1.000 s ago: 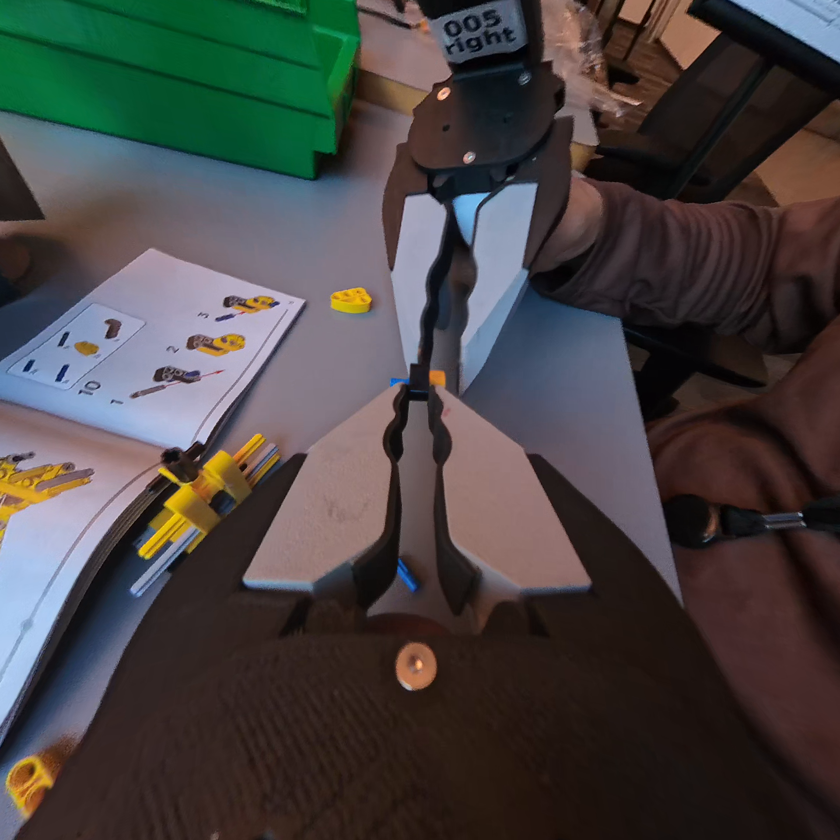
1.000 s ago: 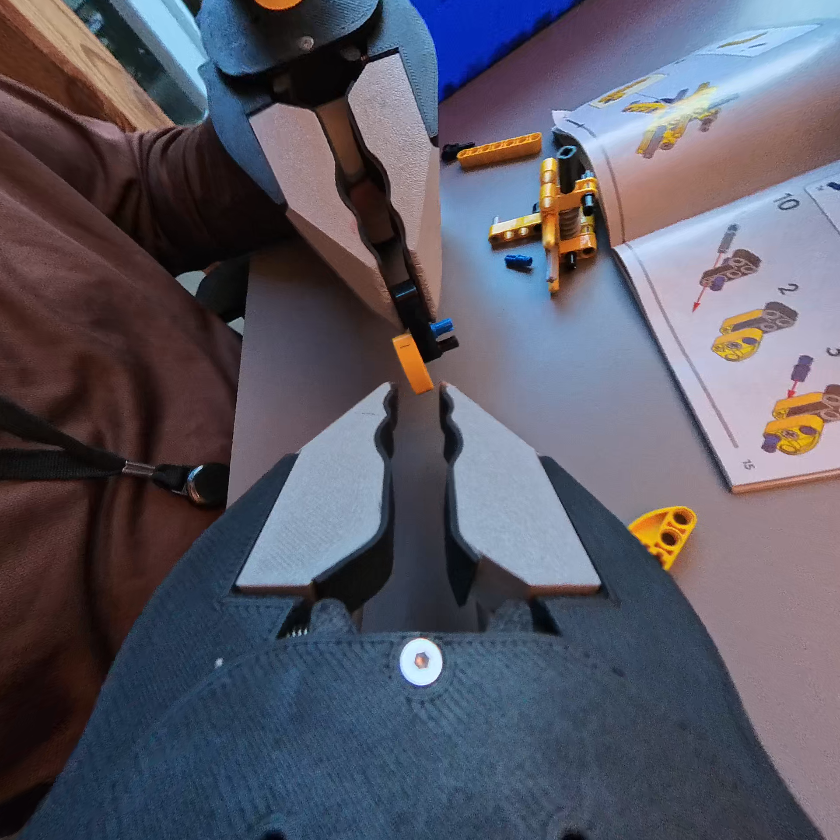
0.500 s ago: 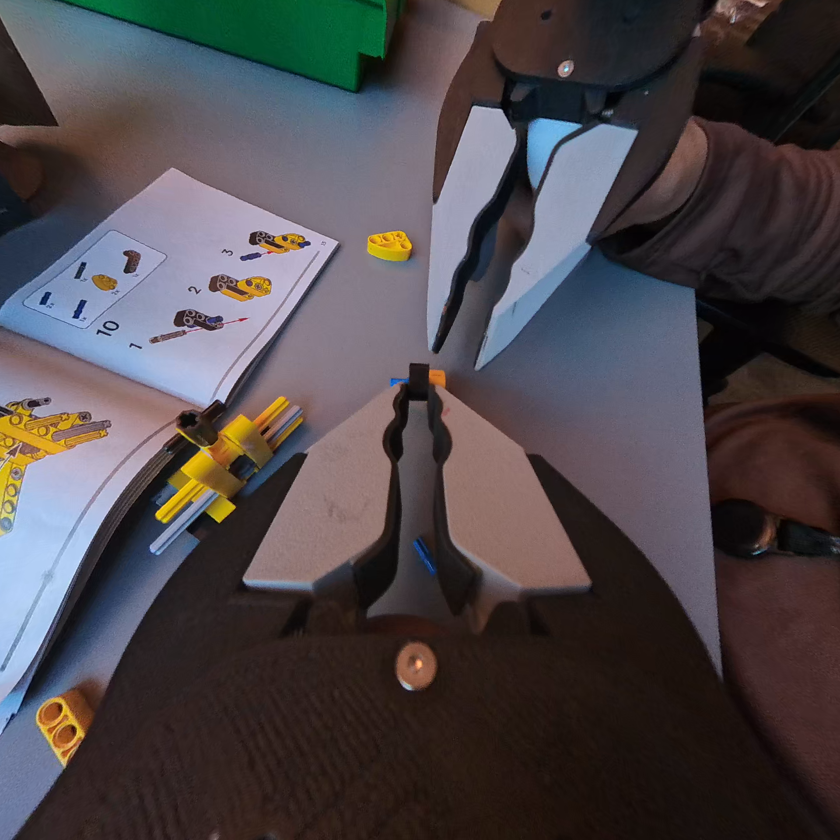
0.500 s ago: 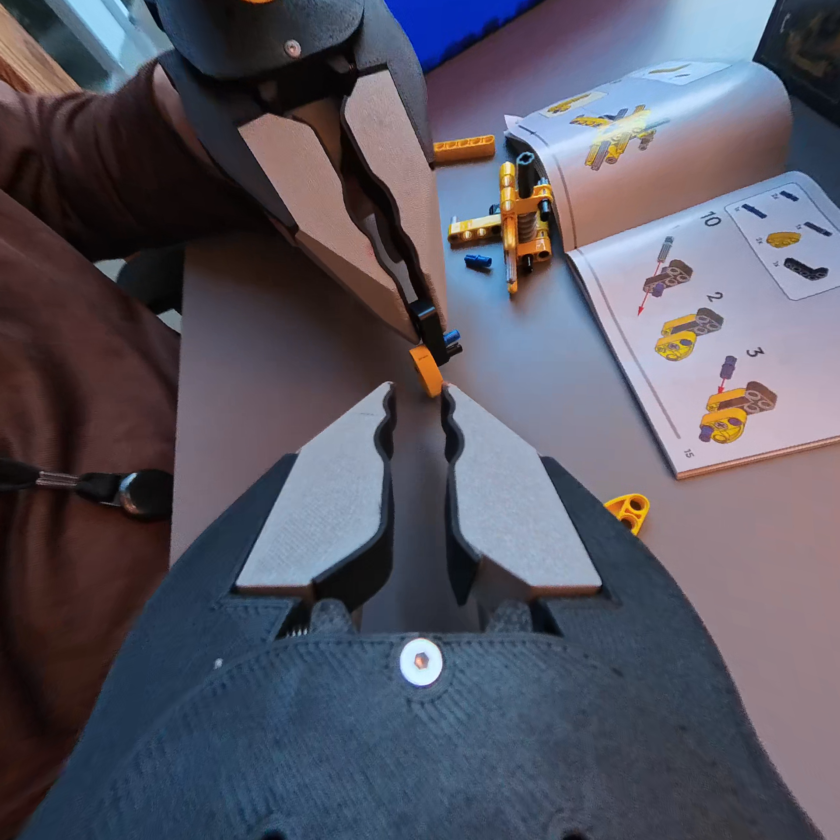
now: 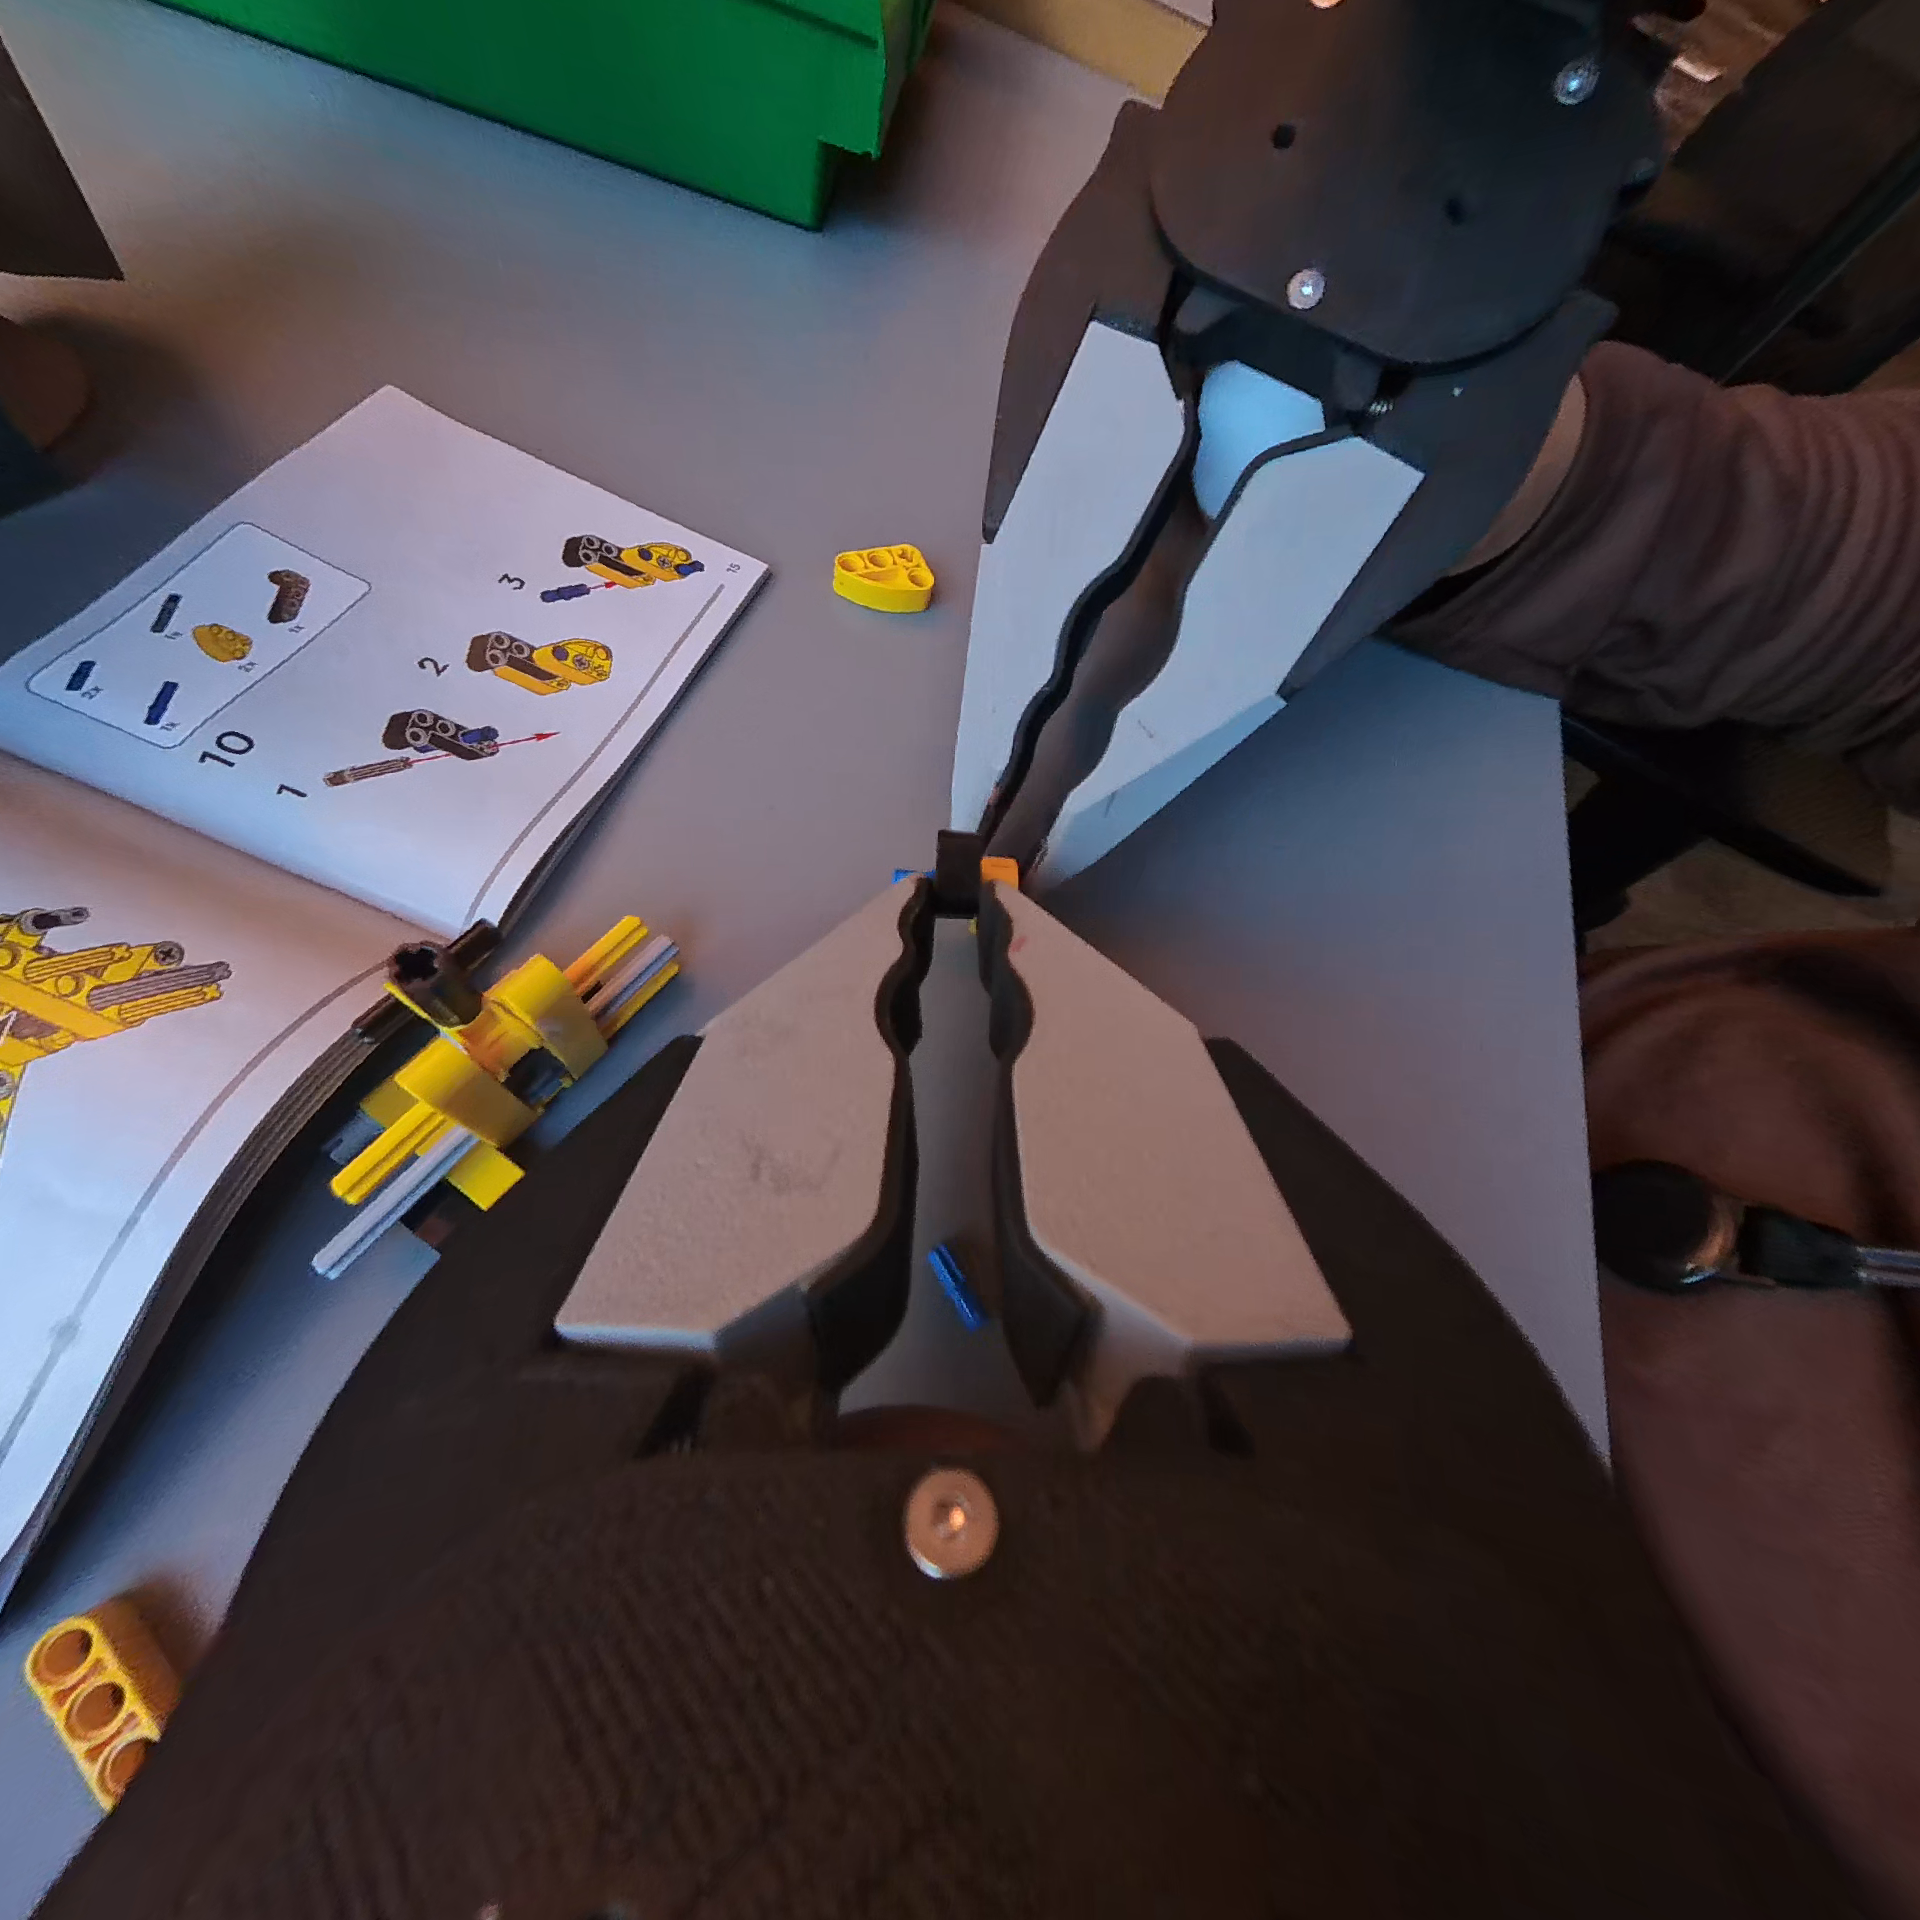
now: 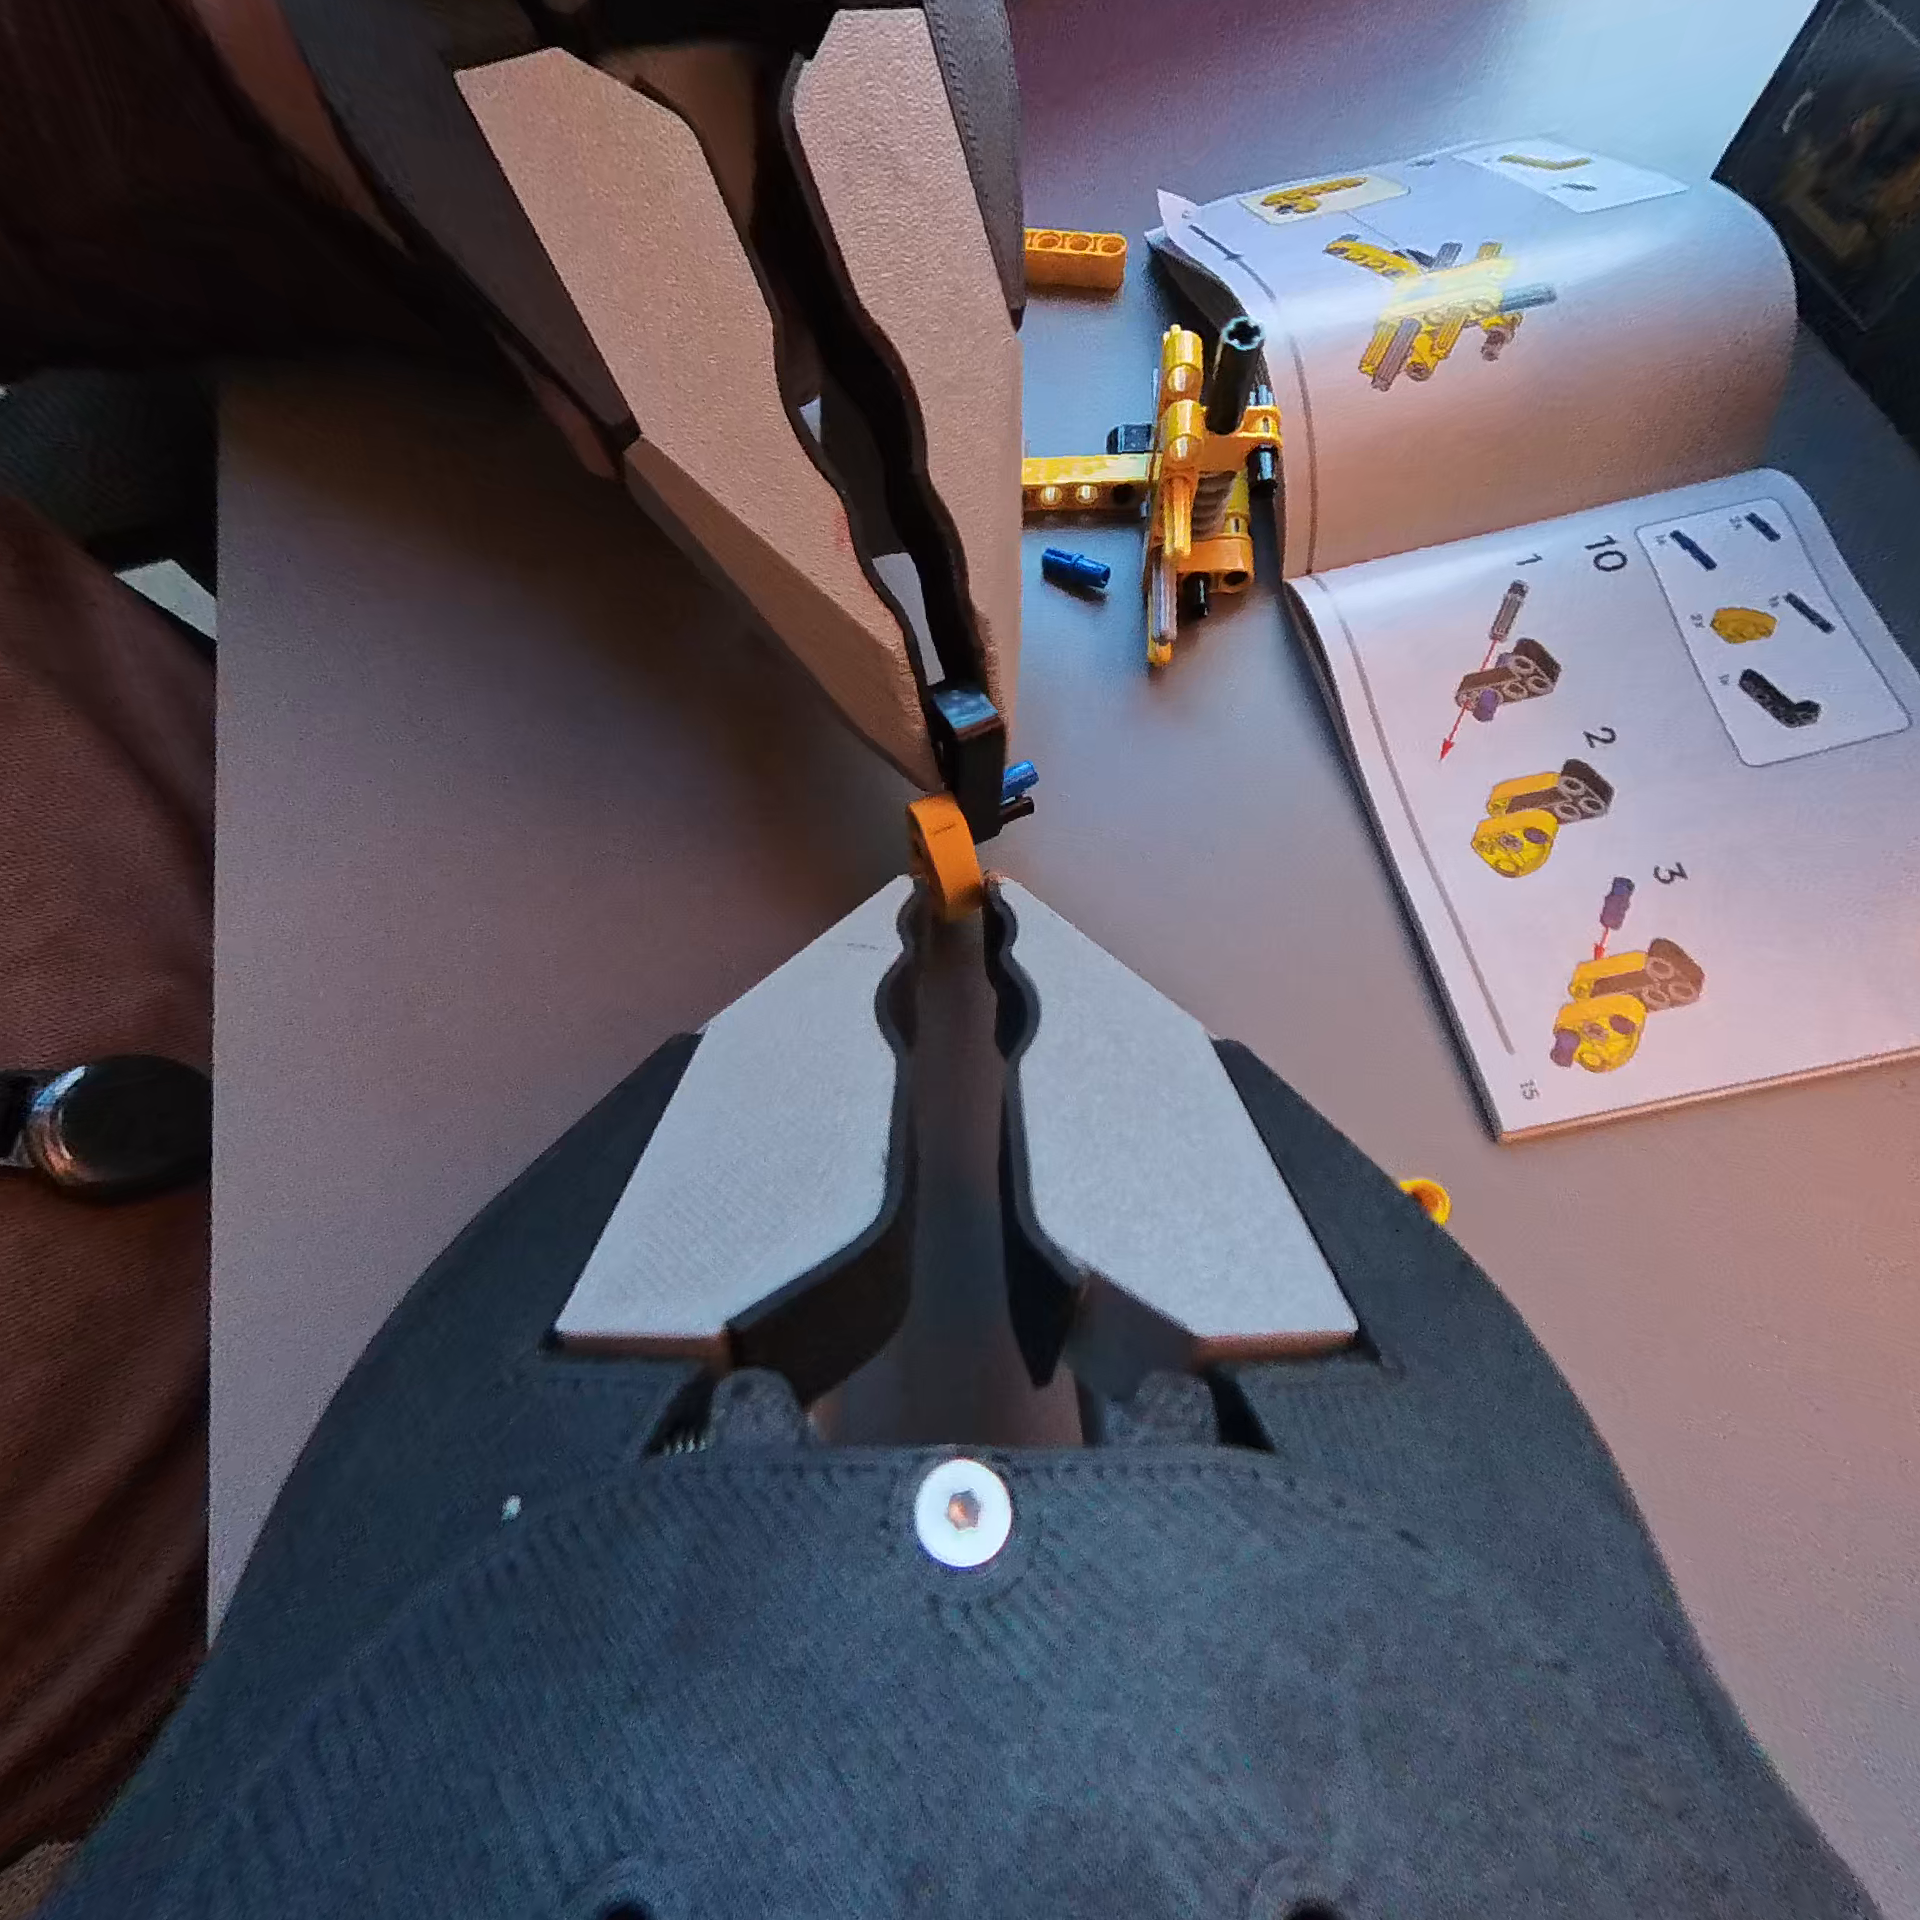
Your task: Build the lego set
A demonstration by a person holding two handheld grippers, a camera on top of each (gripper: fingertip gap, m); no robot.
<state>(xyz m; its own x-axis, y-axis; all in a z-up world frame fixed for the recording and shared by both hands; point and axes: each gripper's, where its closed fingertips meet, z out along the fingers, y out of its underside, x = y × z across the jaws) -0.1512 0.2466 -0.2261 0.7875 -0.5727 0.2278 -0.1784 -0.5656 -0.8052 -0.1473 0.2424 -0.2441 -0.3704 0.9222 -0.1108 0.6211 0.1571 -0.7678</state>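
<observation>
My left gripper (image 5: 951, 904) is shut on a small black piece (image 5: 954, 868) that carries a blue pin (image 6: 1020, 774) and an orange round piece (image 6: 943, 854). It holds this above the grey table (image 5: 623, 416). My right gripper (image 6: 951, 894) faces it tip to tip. Its fingertips are closed against the orange piece, as the left wrist view (image 5: 1013, 852) also shows. The part-built yellow model (image 5: 488, 1060) lies by the open instruction booklet (image 5: 416, 675). Both show in the right wrist view too, the model (image 6: 1205, 468) and the booklet (image 6: 1610, 831).
Loose parts lie on the table: a yellow triangular piece (image 5: 883, 577), a blue pin (image 6: 1075, 569), a yellow beam (image 6: 1075, 255) and an orange-yellow block (image 5: 99, 1694). A green bin (image 5: 623, 94) stands at the back. The person's sleeve (image 5: 1714, 582) and the table edge (image 5: 1569, 1039) are on the right.
The right gripper, drawn back and open half a second ago, has come in again and closed its tips on the orange piece. The left gripper has kept its hold.
</observation>
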